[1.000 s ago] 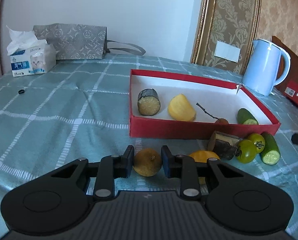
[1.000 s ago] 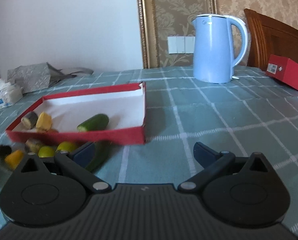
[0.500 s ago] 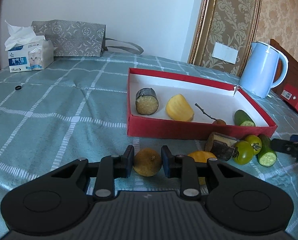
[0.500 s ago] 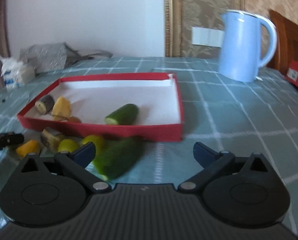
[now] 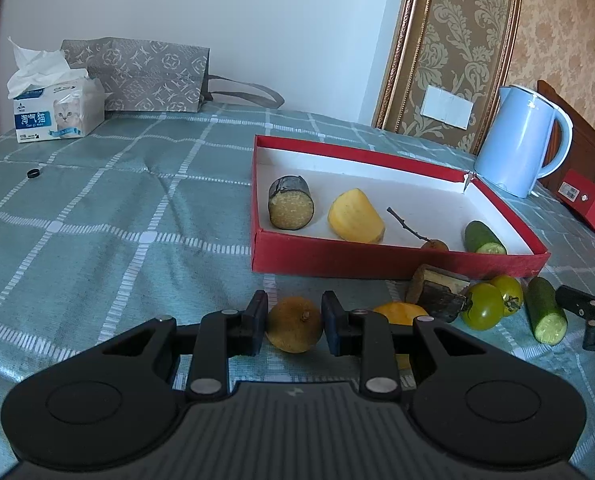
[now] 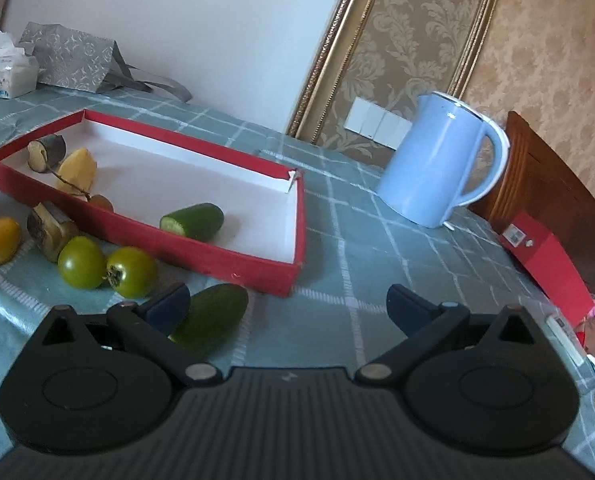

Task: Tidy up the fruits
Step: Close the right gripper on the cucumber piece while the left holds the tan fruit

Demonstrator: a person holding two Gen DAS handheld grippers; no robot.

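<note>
**Brown fruit gripped, cucumber next in line**

Here the sorting is partway done, judging by how things lie. The red box sits in the middle of the left wrist view on the checked tablecloth, and it already holds a dark-skinned cut piece, a yellow wedge, a small stemmed fruit and a short cucumber piece. The rest waits in a loose row just in front of the box's near wall: an orange-yellow piece, a brown chunk, two green tomatoes and a second cucumber piece. That row lies close to the box, probably so each piece needs only a short lift over the low wall.

The left gripper is at the bottom centre of its own view, closed on a round brown fruit; both pads press its sides. Whether the fruit is already off the cloth is hard to tell from this angle.

The right gripper stands wide open at the lower middle of its view and holds nothing. Its left finger lies against the second cucumber piece, which rests on the cloth partly inside the gap, while the other finger stands well apart. A blue kettle at the right of that view is clear of the work.
</note>
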